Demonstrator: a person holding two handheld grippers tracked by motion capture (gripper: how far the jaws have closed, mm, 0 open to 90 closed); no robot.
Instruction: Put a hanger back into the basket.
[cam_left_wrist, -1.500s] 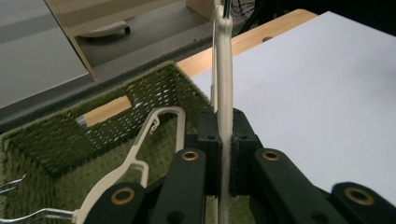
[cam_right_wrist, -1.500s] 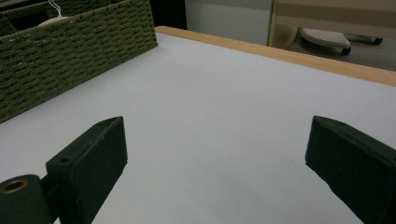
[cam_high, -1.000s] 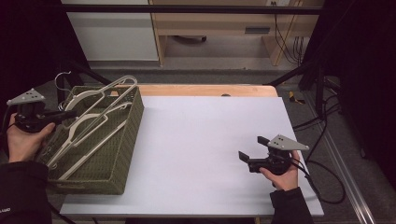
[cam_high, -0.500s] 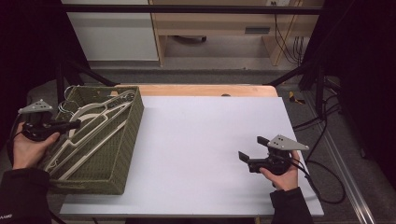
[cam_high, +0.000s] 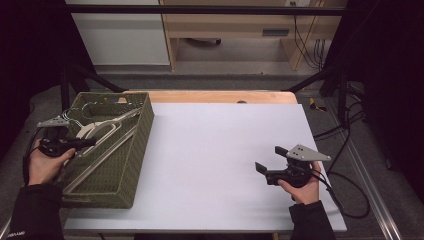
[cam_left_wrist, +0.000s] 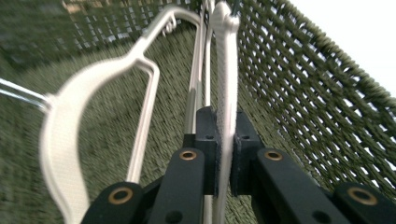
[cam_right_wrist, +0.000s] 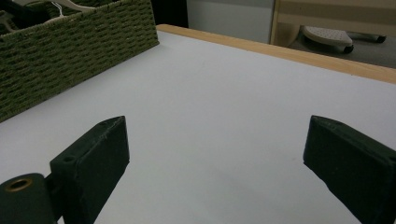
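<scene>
White tabletop (cam_high: 220, 165): left gripper (cam_high: 82, 143) pinched a hanger (cam_left_wrist: 224, 93) inside the woven basket (cam_high: 131, 160), risking snags; right gripper (cam_high: 270, 162) gaped wide.

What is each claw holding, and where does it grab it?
The left claw pinches a white hanger by its thin edge, inside the green basket. The right claw is open, holding nothing.
</scene>
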